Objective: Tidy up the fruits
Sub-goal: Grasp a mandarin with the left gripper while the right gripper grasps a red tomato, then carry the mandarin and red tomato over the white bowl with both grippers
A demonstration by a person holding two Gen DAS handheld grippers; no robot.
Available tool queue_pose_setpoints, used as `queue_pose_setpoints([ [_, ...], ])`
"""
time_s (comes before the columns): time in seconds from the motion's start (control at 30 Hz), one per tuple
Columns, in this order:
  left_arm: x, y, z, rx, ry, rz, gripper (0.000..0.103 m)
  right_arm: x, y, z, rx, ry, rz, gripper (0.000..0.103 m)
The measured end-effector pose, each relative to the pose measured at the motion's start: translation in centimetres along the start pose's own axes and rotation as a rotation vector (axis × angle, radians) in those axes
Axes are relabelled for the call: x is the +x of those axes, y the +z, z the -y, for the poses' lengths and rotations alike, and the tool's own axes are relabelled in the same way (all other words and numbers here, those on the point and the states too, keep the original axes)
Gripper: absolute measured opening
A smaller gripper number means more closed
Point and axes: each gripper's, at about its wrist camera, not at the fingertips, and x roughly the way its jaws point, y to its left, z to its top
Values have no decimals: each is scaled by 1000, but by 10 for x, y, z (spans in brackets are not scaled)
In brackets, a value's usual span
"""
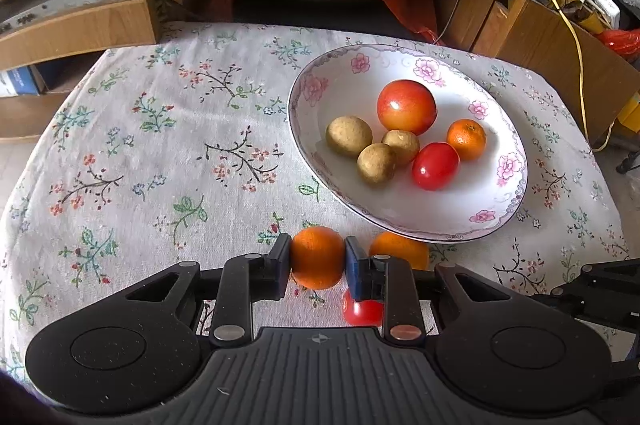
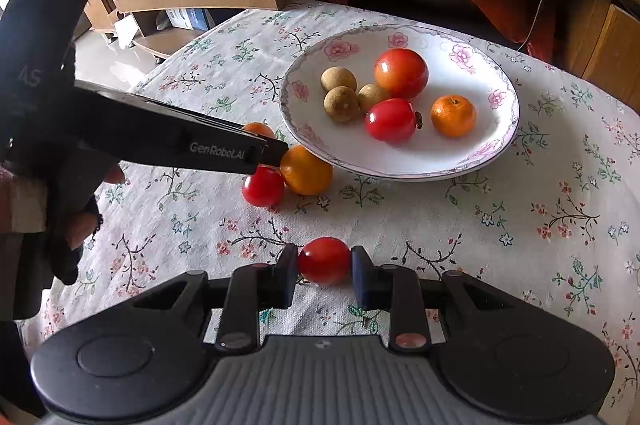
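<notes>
Covering the table, a floral cloth [image 1: 160, 153] is bearing a white flower-rimmed porcelain plate [image 1: 508, 193] holding six fruits. Near its rim, the left gripper [image 1: 317, 259] is clamping a small orange mandarin [image 1: 317, 257], while the right gripper [image 2: 325, 263] is squeezing a glossy red tomato [image 2: 324, 261] farther out.
</notes>
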Motion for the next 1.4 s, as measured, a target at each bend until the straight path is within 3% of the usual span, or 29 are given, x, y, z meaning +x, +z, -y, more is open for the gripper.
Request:
queue_pose_setpoints([
  [0.63, -3, -8, 10, 79, 48, 15, 34, -1, 3, 2, -8, -21, 7, 29],
  [0.93, -37, -44, -3, 41, 41, -7, 34, -11, -7, -6, -46, -42, 7, 29],
  [1.13, -55, -80, 16, 119, 36, 4, 34, -23, -32, -18, -112, -90, 30, 29],
  [1.4, -52, -96, 27, 175, 32, 18, 35, -30, -56, -30, -176, -127, 41, 30],
])
